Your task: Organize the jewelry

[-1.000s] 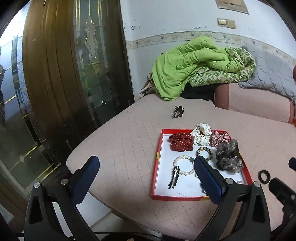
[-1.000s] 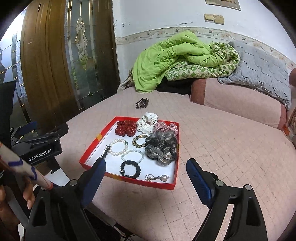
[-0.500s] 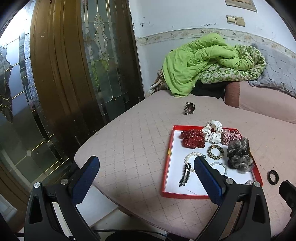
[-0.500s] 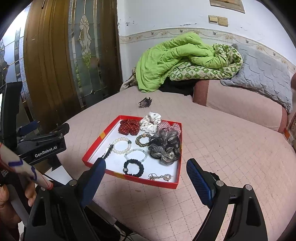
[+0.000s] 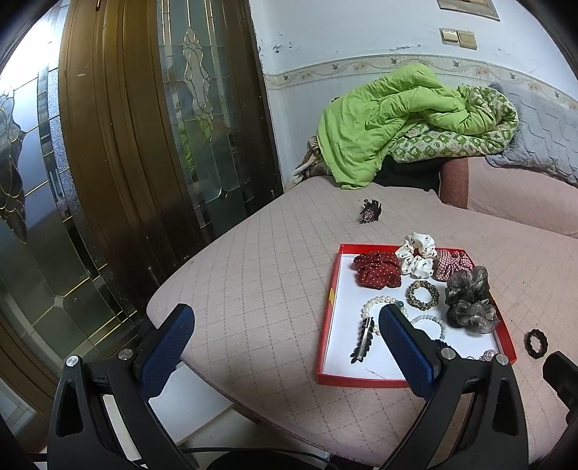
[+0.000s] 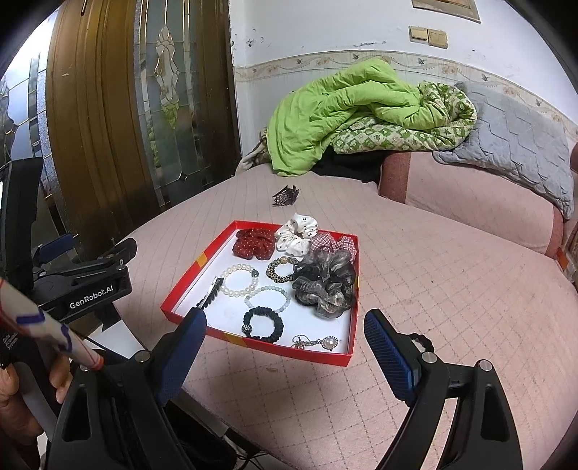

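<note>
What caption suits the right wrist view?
Open right gripper hovers before a red tray of scrunchies and bracelets on a pink quilted bed.

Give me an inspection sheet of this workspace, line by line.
Surface: pink quilted cover.
Job's things: red tray holds scrunchies, bracelets, hair clip; claw clip and black ring lie outside it.
Clutter: green quilt, grey pillow.
Grippers: left gripper and right gripper open, empty.
Cables: nothing seen clearly.
Surroundings: wooden glass door, wall switches.
</note>
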The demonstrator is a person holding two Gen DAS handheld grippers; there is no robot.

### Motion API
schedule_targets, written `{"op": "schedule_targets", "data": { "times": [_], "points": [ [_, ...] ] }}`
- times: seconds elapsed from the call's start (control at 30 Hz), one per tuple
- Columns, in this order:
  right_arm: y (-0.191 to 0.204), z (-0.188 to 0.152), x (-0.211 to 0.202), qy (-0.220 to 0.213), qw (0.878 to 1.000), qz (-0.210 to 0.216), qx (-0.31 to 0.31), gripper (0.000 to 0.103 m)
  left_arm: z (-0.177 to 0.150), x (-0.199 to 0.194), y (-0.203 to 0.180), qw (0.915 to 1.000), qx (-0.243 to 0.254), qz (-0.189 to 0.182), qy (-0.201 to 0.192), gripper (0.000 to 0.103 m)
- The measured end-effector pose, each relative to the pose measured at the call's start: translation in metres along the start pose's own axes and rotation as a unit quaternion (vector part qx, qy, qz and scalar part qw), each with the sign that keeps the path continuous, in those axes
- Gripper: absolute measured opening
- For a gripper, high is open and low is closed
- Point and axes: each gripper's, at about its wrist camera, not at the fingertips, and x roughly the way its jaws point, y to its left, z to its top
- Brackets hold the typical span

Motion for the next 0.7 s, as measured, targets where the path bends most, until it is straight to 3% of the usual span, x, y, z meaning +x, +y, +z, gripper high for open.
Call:
{"op": "schedule_targets", "data": {
  "times": [0.7],
  "points": [
    [0.0008,-0.0016,0.0004,0.002,1.000,-0.001,0.001,0.092,-0.0019,0.0009,-0.0008,1.0000,0.005,0.006,0.005,0.102]
  ]
}}
